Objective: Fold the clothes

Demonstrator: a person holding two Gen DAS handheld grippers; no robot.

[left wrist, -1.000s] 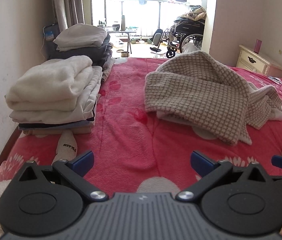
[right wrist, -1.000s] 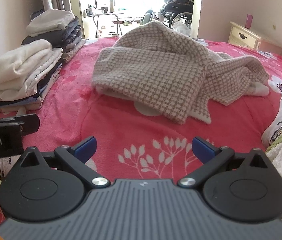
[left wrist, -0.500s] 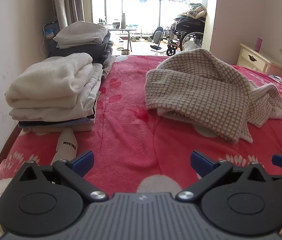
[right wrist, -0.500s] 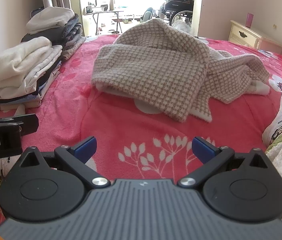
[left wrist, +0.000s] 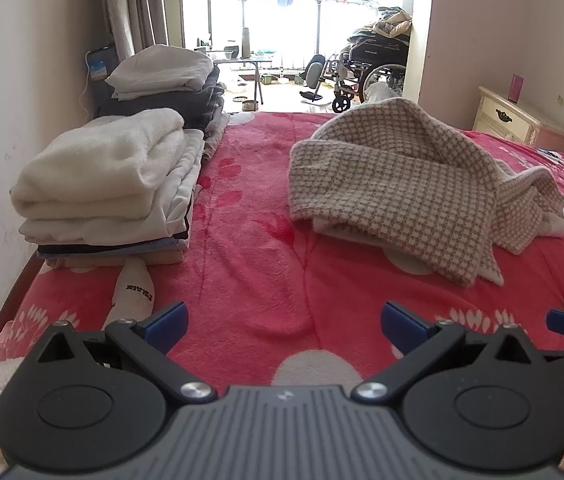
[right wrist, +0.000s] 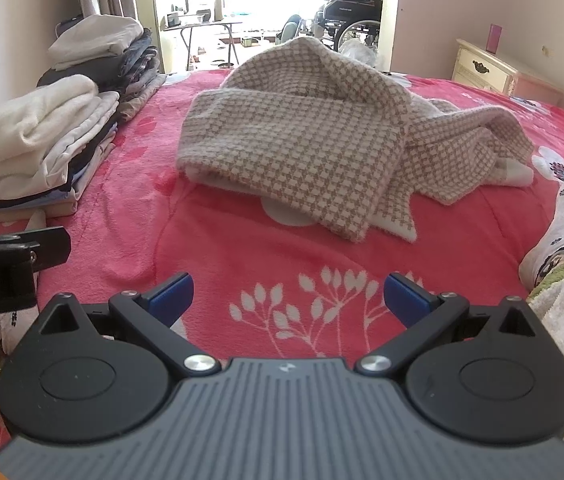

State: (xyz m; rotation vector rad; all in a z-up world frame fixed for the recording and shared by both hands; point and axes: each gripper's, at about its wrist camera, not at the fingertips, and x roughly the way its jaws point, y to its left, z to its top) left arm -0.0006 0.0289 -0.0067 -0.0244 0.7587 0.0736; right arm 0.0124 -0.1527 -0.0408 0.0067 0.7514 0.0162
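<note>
Both the left hand-held gripper (left wrist: 284,322) and right hand-held gripper (right wrist: 288,294) hover spread, empty, near the checked garment (right wrist: 306,136).

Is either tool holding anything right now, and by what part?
Nothing is held: left tool and right tool are open, short of the checked garment.

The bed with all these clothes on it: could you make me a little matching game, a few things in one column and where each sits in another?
Things:
1. checked garment
2. white folded stack
3. patterned sock
4. bedside cabinet

Places:
A. against the left wall, on the bed
B. beyond the bed, by the right wall
C. crumpled in the middle of the bed
D. near the bed's right edge

Pairs: 1-C, 2-A, 3-D, 4-B
</note>
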